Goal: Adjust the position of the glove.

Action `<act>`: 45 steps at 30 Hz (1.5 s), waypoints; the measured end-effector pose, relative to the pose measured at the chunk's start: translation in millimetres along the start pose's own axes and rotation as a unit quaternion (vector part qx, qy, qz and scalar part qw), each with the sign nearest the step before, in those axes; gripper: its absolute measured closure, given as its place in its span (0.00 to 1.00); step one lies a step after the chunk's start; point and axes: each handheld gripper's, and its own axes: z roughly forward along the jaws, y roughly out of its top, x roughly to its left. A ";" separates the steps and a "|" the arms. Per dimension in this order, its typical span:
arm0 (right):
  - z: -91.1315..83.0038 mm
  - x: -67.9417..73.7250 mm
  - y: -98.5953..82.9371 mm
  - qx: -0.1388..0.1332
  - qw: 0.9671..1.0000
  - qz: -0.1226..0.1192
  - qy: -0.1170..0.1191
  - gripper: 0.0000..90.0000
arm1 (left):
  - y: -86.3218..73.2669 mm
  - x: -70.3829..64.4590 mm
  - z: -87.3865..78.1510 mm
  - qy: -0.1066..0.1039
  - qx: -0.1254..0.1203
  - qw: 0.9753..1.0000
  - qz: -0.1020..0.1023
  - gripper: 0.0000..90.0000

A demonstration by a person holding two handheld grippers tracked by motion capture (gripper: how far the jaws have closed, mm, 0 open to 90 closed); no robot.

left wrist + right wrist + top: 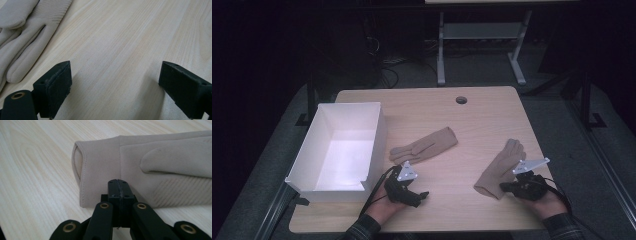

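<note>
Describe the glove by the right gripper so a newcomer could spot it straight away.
Start at the white box on the left of the wooden table, then look across to the table's right side. There a beige glove lies with its fingers pointing away from the person. Unlike the other glove near the middle, its cuff edge sits at the shut jaws of the right gripper.

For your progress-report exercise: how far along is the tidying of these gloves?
Done: nothing yet; the white box holds no glove. In hand: the right gripper is shut at the edge of the right glove, which lies on the table. Left: the left gripper is open over bare wood beside the left glove; both gloves look bound for the box.
</note>
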 end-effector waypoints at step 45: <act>44.9 -50.5 64.5 -0.015 0.998 0.023 -0.054 1.00 | 0.7 0.4 0.3 0.002 0.000 1.000 0.000 0.12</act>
